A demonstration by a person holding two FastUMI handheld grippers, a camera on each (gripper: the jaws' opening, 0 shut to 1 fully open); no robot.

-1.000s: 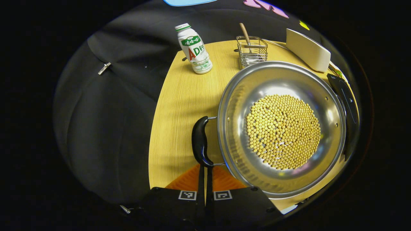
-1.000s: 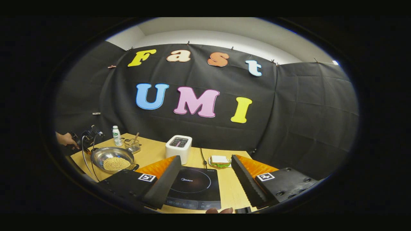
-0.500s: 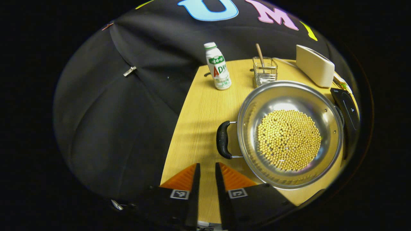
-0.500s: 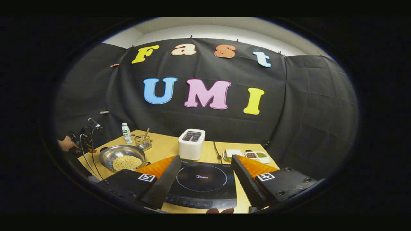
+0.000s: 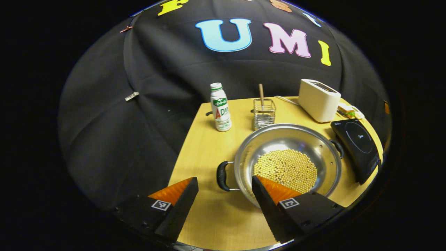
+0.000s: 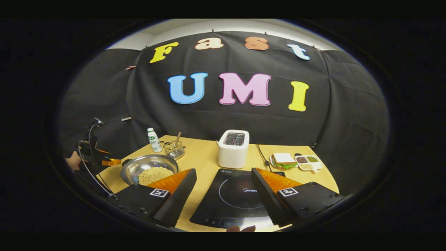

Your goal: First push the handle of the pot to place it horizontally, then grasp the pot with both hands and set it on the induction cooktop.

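- The pot (image 5: 288, 157), holding a layer of yellow beans (image 5: 285, 170), sits on the wooden table (image 5: 209, 139) just beside the cooktop (image 5: 357, 143), not yet on it
- The near handle (image 5: 221, 175) lies flat, sticking out sideways from the rim; the far handle (image 5: 338, 147) sits on the cooktop side. The pushing step looks done, so the two-handed grasp is the step in hand
- The left gripper (image 5: 224, 195) hovers above the table with its jaws wide apart and nothing between them; the near handle is just ahead of the gap
- The right gripper (image 6: 223, 190) hangs over the cooktop (image 6: 237, 195), jaws also spread and empty, well away from the pot (image 6: 149, 167)
- To do it well: bring the left fingers down around the black grip so both pads close across it squarely, and carry the right gripper over to the far handle
- Close both before lifting, then raise evenly and keep the pot level, or the beans may roll and spill
- A bottle (image 5: 220, 107), wire basket (image 5: 263, 114) and toaster (image 5: 318, 99) stand behind, clear of the sideways path
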